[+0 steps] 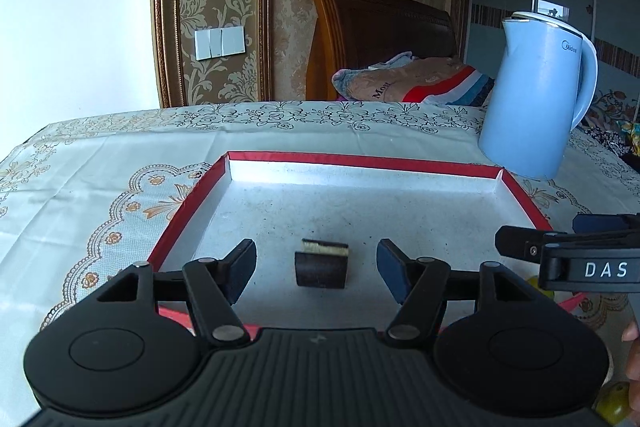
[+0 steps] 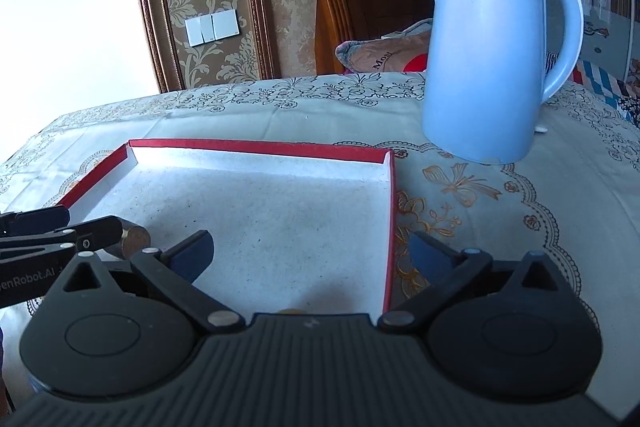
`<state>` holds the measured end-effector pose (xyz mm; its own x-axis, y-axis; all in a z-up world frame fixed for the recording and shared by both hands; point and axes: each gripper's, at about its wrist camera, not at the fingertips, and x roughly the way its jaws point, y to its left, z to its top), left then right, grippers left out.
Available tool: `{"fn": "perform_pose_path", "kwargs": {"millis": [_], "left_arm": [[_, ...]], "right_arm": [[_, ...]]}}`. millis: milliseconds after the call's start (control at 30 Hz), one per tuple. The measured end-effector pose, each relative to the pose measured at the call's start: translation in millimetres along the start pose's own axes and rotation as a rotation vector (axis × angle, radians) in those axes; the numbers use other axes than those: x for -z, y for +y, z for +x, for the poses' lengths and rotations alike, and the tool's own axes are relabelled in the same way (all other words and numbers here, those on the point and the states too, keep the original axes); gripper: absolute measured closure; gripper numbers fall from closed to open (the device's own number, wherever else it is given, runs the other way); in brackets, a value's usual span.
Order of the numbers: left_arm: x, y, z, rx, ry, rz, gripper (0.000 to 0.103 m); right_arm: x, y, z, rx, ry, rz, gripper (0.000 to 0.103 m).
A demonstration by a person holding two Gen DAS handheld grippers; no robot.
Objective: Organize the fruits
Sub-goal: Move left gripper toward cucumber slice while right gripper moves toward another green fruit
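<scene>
Both your grippers hang over the near edge of the shallow red-rimmed white cardboard tray [image 1: 362, 159] on the lace-clothed table: left gripper [image 1: 316, 269] half-open around nothing, right gripper [image 2: 310, 255] spread wide, empty. Swing rightward, low and slow, toward what seem yellow-green fruits [image 1: 612, 403] outside the tray's near right corner.

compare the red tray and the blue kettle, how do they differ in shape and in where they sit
The red tray is low, flat and rectangular with a white inside; the blue kettle is tall and rounded, with a handle and a closed lid. The tray lies nearer the cameras, under both grippers; the kettle stands upright past the tray's far right corner. The tray holds a small dark block; what the kettle holds is hidden. Both rest on the patterned tablecloth.
</scene>
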<state>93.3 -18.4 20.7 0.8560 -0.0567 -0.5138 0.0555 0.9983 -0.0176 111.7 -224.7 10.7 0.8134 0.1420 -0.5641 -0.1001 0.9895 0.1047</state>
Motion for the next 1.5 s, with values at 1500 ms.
{"fn": "perform_pose_path", "kwargs": {"millis": [1500], "left_arm": [[55.2, 23.3, -58.4, 0.047, -0.008, -0.055, 0.026]], "right_arm": [[85.1, -43.6, -94.1, 0.09, -0.107, 0.08, 0.0]]}}
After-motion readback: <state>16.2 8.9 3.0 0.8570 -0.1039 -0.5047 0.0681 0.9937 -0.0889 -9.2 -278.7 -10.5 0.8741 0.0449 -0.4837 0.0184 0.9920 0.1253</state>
